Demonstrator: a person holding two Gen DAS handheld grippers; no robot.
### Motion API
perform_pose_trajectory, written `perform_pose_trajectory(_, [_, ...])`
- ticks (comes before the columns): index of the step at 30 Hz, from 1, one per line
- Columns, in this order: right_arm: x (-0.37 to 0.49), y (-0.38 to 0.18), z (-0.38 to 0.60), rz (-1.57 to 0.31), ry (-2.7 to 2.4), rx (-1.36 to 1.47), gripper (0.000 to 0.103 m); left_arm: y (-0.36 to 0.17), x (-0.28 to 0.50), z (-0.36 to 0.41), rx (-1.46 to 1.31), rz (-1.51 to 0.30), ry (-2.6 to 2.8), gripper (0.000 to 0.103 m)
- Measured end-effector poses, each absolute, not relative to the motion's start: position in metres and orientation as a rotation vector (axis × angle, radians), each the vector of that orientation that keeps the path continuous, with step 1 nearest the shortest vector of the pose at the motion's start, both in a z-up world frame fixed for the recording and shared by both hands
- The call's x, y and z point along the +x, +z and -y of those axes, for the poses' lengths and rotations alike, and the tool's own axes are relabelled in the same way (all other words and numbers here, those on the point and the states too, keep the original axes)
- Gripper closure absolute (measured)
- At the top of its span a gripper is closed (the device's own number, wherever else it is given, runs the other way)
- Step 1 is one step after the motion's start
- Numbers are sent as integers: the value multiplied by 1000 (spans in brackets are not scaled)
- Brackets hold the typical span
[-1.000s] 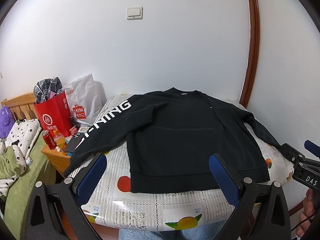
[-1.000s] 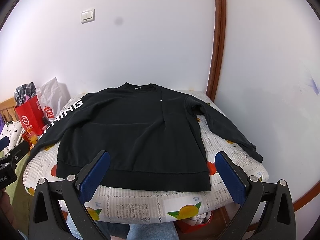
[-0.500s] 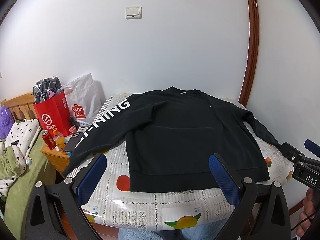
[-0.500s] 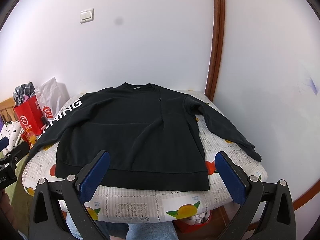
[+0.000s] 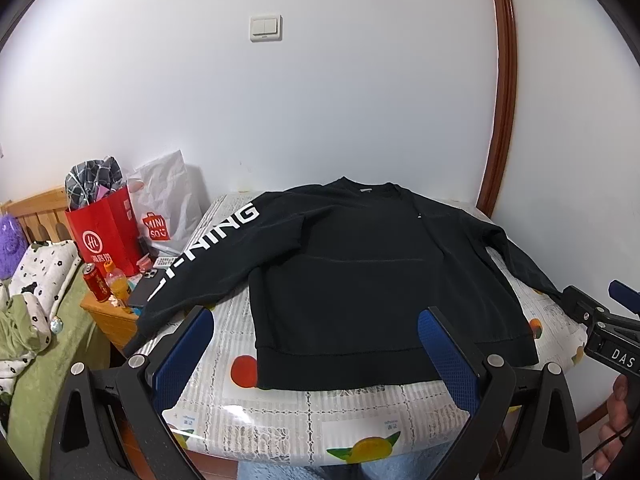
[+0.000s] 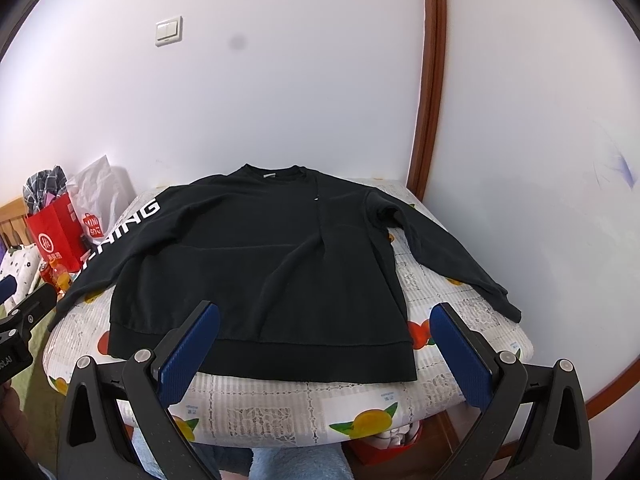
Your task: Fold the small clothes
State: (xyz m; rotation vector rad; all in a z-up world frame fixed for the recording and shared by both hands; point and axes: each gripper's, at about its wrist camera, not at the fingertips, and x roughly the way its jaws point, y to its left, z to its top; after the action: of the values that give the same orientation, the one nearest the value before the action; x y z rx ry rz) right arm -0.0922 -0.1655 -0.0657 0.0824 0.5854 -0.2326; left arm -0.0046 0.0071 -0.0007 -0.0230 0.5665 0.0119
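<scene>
Both grippers, left gripper (image 5: pixel 316 354) and right gripper (image 6: pixel 326 346), are black frames with blue textured pads (image 6: pixel 188 350), silver screws (image 5: pixel 494 359), plus light-blue fuzzy trousers (image 6: pixel 288 464).

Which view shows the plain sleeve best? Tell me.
The right wrist view: the plain sleeve lies whole from shoulder to cuff on the table. In the left wrist view its cuff end is hidden behind the right gripper.
</scene>
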Motion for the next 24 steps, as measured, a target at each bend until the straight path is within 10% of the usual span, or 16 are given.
perform_pose_trajectory(24, [-29,-86,181,-672,-238,86,0,-40,60,-58,-165,-726,-14,1])
